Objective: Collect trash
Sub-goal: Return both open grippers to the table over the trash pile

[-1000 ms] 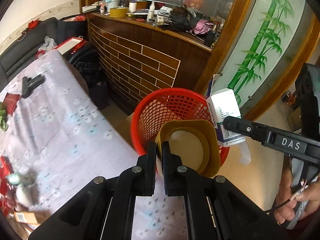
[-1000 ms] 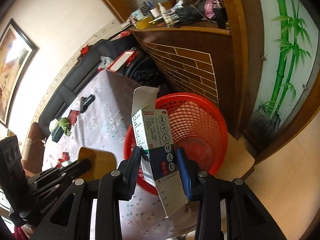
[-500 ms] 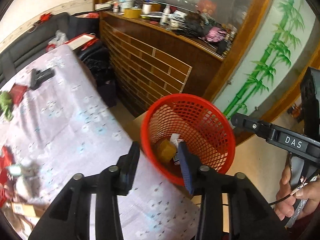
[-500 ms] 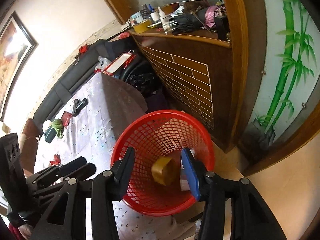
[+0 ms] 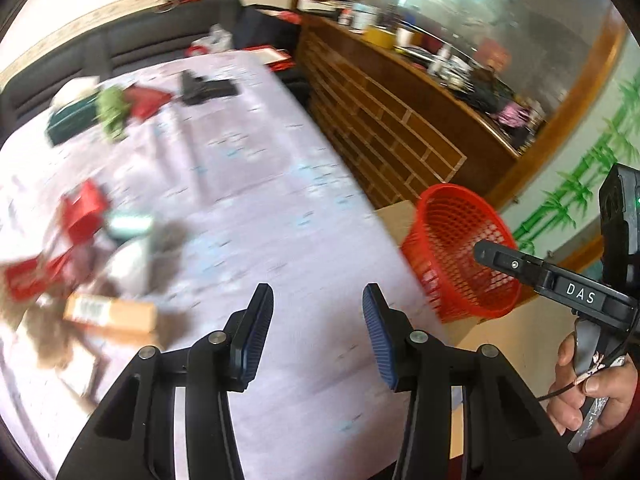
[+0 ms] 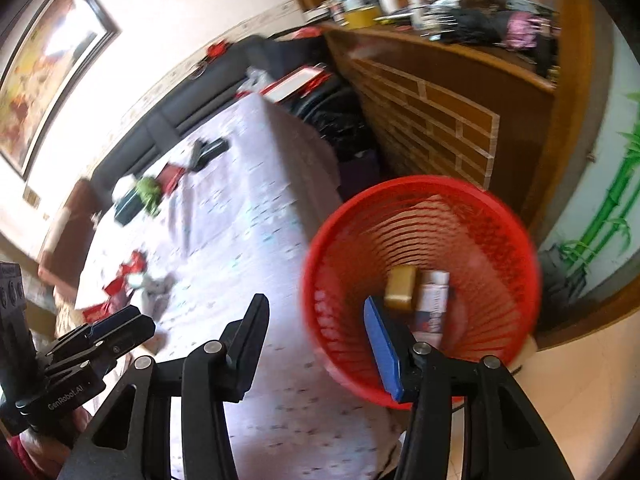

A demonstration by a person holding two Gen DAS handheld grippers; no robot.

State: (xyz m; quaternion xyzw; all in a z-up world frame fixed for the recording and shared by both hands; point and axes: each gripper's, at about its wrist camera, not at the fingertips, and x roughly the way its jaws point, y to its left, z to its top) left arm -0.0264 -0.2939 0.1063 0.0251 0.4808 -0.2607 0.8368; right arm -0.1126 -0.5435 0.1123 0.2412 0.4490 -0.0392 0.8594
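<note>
Both claws are spread apart and carry nothing. The left claw (image 5: 318,320) hangs over the counter (image 5: 248,184), which is covered by a pale lilac cloth, near its right edge. The right claw (image 6: 314,328) sits at that same edge, one finger over the cloth and the other over the red mesh basket (image 6: 496,220) that stands just beside the counter. Inside the basket lie a yellowish-brown cup (image 6: 401,287) and a white medicine box (image 6: 431,304), side by side on the bottom. More litter remains on the counter: an orange-brown carton (image 5: 110,316) near the left edge, red wrappers (image 5: 82,210) just behind it, and toward the far end a green bundle (image 5: 111,112), a dark green box (image 5: 68,126) and a black object (image 5: 204,88). The pictures are blurred, so finer detail cannot be made out.
</note>
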